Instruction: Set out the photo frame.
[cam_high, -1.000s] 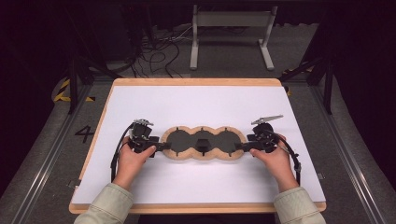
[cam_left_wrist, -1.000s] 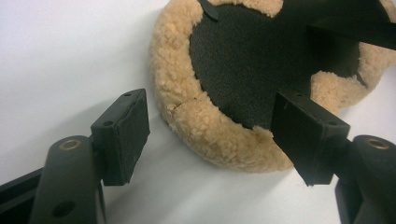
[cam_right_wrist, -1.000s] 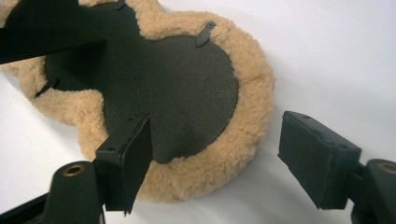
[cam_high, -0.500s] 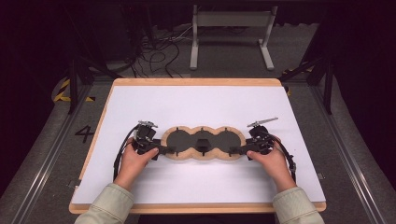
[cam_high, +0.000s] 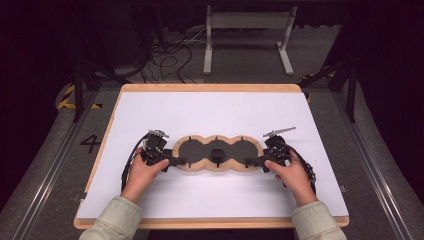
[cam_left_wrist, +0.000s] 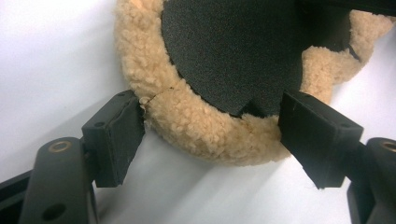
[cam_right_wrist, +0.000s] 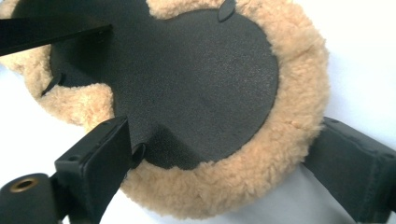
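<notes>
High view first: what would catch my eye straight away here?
A long three-lobed pad with a tan fleecy rim and dark inside, lying in the middle of the white board. A person's hands point a hand-held gripper at each end, the left hand-held gripper and the right hand-held gripper. Up close, each pair of black jaws stands open around the fleecy rim.

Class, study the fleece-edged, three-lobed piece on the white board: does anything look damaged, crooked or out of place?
Nothing stands out. The fleece-edged piece lies flat and level across the white board, its fleece rim unbroken apart from a seam line. The left gripper and right gripper sit at its two ends.
</notes>
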